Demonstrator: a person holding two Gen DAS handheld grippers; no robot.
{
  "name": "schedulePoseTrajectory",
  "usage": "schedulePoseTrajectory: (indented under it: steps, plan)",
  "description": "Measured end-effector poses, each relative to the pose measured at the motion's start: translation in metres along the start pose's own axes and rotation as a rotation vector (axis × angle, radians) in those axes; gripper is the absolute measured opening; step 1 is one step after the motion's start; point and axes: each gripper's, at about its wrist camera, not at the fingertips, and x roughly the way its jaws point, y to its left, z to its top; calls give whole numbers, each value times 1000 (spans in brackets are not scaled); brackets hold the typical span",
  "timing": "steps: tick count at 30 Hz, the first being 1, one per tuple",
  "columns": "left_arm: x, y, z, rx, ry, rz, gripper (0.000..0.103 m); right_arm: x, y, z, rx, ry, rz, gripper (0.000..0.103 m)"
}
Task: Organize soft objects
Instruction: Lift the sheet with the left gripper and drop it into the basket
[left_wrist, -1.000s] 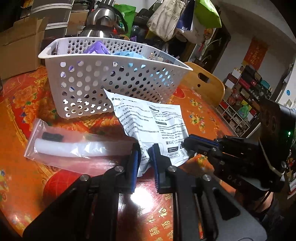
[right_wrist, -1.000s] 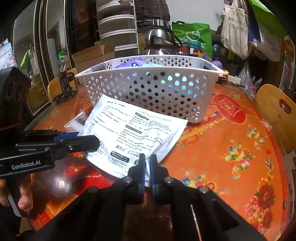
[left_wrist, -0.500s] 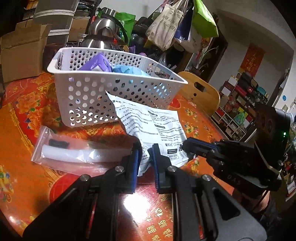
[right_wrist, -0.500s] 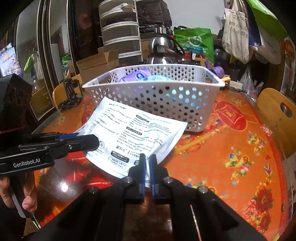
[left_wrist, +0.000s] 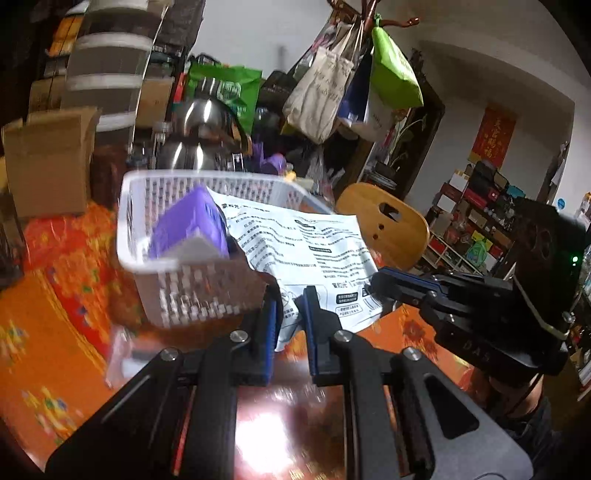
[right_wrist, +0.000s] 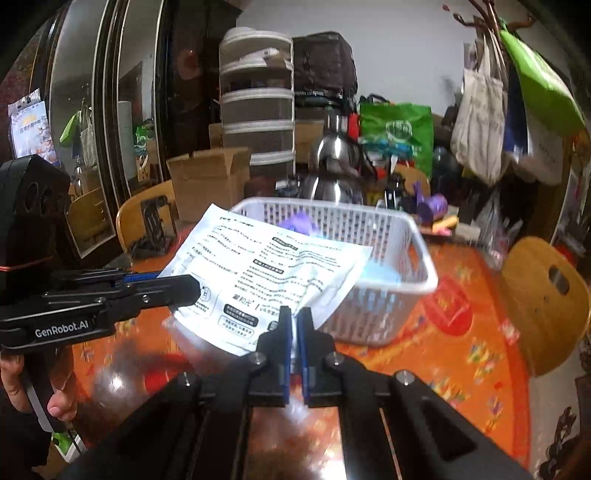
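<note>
A flat white printed pouch (left_wrist: 306, 254) (right_wrist: 273, 277) is held in the air by both grippers, its far end over the rim of the white perforated basket (left_wrist: 147, 258) (right_wrist: 417, 258). My left gripper (left_wrist: 290, 314) is shut on the pouch's near edge. My right gripper (right_wrist: 294, 321) is shut on its other near corner. The basket holds a purple pack (left_wrist: 188, 225) and a light blue soft item (right_wrist: 380, 277). A clear bag (left_wrist: 125, 354) lies blurred on the table below the left gripper.
The red and orange patterned table (right_wrist: 461, 354) bears the basket. Behind it stand a steel kettle (left_wrist: 199, 136), a cardboard box (left_wrist: 48, 158) and hanging bags (left_wrist: 332, 96). Wooden chairs (right_wrist: 546, 295) stand at the table's edge.
Both grippers have lifted the white pouch off the table and carried it up and forward, so that it now hangs over the basket's rim. The view is blurred by motion.
</note>
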Motion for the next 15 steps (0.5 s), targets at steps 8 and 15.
schedulePoseTrajectory:
  steps: [8, 15]
  plan:
    - [-2, -2, 89, 53, -67, 27, 12, 7, -13, 82, -49, -58, -43, 2]
    - [31, 10, 144, 84, -49, 82, 12, 48, -35, 117, -38, -45, -48, 2]
